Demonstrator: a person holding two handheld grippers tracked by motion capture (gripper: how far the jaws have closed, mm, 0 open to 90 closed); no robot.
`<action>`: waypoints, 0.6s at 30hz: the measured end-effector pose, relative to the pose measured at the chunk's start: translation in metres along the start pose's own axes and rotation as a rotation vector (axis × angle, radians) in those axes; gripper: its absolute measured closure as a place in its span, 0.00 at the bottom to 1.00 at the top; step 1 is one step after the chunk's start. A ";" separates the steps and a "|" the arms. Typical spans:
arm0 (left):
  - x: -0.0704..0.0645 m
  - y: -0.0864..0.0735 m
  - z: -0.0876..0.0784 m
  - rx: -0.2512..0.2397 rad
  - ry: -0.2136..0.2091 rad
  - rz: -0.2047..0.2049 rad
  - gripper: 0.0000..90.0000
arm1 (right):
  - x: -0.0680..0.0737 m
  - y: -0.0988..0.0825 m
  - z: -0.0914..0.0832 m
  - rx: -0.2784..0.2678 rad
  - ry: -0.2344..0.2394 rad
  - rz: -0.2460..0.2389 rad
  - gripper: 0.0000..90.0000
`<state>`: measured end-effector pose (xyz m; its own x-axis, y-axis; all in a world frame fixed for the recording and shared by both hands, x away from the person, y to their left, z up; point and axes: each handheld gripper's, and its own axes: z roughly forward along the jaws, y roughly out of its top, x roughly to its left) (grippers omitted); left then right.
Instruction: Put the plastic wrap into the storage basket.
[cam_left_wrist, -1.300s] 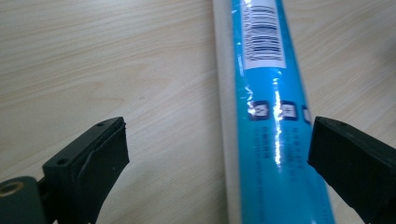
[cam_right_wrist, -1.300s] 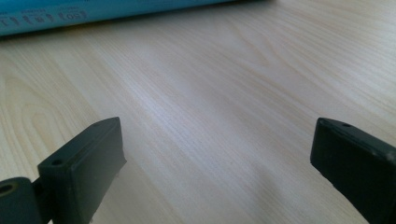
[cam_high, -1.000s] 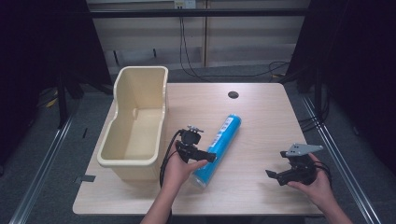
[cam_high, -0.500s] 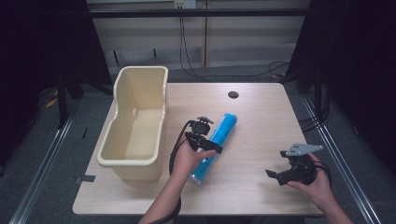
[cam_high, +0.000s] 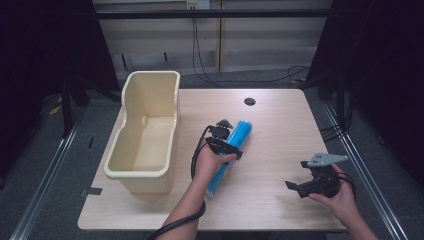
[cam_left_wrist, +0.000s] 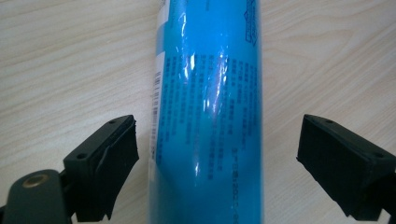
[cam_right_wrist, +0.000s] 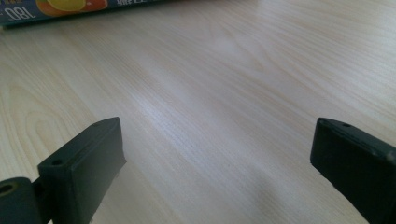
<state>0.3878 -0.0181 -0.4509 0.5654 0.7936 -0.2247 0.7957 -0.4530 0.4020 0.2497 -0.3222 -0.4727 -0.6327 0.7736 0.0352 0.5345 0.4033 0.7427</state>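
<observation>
Left gripper (cam_high: 226, 136): positioned over the blue cylindrical package (cam_high: 231, 152), camera looking straight down on it. Jaws apart and just closing in, one on each side of the package, neither pad touching the wrapper; gap narrow on the left side, wider on the right in the left gripper view (cam_left_wrist: 208, 140). Package lying flat on the wooden bench (cam_high: 280, 130), running lengthwise between the jaws, printed text and barcode facing up.

Right gripper (cam_high: 312, 184): held low above bare bench, well apart from the package. Jaws wide apart, nothing between them.

Cream plastic bin (cam_high: 145, 132): standing on the bench beyond the left gripper's outer side, clear of both jaws.
</observation>
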 end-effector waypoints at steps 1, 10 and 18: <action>0.000 0.001 0.001 0.007 -0.002 -0.003 0.15 | 0.000 0.000 0.000 0.001 0.000 0.001 0.03; 0.004 0.001 0.009 -0.006 -0.001 -0.027 0.17 | 0.001 0.001 -0.001 -0.011 -0.011 -0.007 0.03; 0.004 0.002 0.015 0.005 -0.009 -0.013 0.23 | 0.001 0.002 -0.001 -0.018 -0.005 -0.011 0.03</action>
<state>0.3950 -0.0216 -0.4638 0.5568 0.7960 -0.2376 0.8041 -0.4447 0.3945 0.2490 -0.3212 -0.4705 -0.6356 0.7717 0.0236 0.5173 0.4029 0.7550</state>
